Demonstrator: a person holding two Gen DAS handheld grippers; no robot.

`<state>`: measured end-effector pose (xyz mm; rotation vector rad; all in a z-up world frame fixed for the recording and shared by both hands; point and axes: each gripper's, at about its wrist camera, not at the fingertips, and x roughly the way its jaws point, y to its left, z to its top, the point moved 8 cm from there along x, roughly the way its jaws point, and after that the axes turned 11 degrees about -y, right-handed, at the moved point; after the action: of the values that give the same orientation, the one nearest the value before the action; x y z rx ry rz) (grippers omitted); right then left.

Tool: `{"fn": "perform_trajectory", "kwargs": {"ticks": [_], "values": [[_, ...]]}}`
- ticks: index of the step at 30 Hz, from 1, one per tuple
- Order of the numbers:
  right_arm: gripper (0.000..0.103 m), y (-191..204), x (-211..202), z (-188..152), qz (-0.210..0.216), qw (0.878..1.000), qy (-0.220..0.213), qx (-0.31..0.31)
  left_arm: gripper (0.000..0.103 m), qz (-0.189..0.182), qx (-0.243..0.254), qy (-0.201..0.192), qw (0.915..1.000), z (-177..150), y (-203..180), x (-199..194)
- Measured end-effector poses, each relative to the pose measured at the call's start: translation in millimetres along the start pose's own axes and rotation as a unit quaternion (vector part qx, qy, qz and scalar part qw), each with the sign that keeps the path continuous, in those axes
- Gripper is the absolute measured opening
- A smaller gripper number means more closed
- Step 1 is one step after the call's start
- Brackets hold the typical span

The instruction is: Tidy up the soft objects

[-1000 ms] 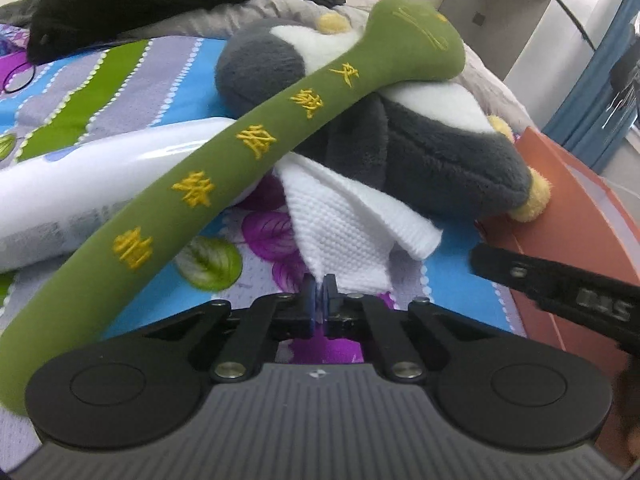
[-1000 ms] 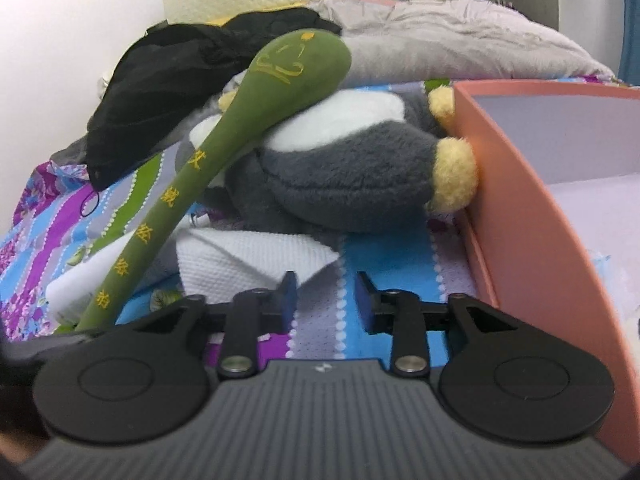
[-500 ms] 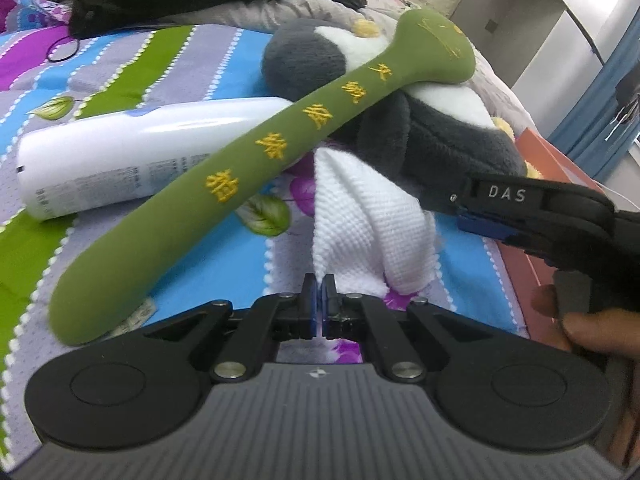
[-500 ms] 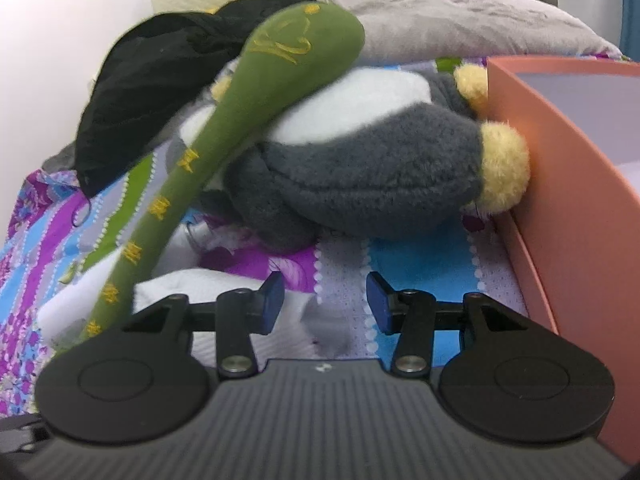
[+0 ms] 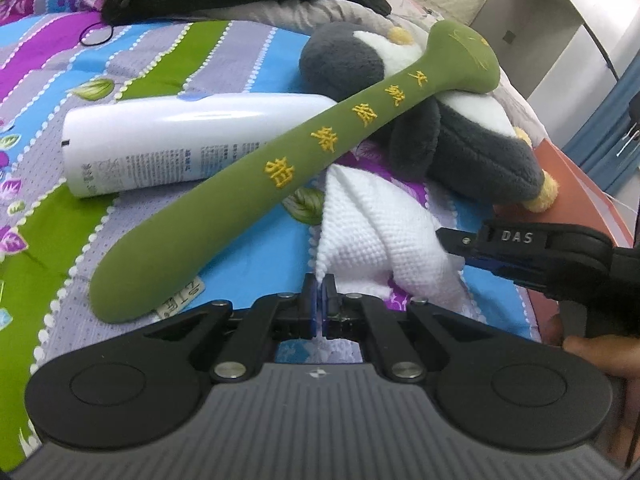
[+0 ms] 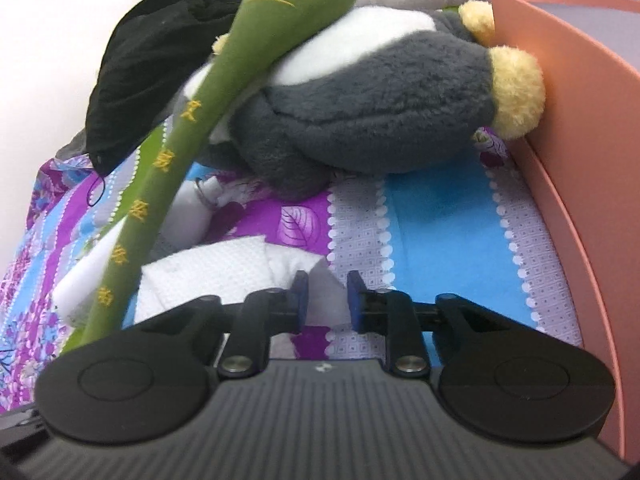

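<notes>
Left hand-held gripper [image 5: 319,294] stayed clenched on a corner of the white cloth [image 5: 384,236], low centre of frame. Right hand-held gripper [image 6: 327,296] dropped nearer, jaws closing around another fold, not yet pinching. Likely prepared for lifting toward the orange box [image 6: 580,120] at right.

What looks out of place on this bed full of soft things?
The white bottle stands out: it looks hard and glossy, lying on its side on the bedspread, partly under the green plush stick, whose head leans askew on the penguin toy. Everything else looks soft.
</notes>
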<state>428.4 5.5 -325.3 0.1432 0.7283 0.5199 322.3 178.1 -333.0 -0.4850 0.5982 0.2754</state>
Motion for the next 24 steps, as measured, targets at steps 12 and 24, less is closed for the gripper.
{"fn": "perform_trajectory", "kwargs": {"ticks": [12,24], "values": [[0.006,7.6,-65.8,-2.7,0.011,1.0,-0.028,0.006,0.003,-0.011,-0.012,0.003,0.9999,-7.6,-3.6,-41.1],[0.006,9.5,-130.0,-36.9,-0.007,1.0,-0.007,-0.021,0.003,-0.017,-0.033,0.061,0.9975,-48.0,-18.8,-104.2]]}}
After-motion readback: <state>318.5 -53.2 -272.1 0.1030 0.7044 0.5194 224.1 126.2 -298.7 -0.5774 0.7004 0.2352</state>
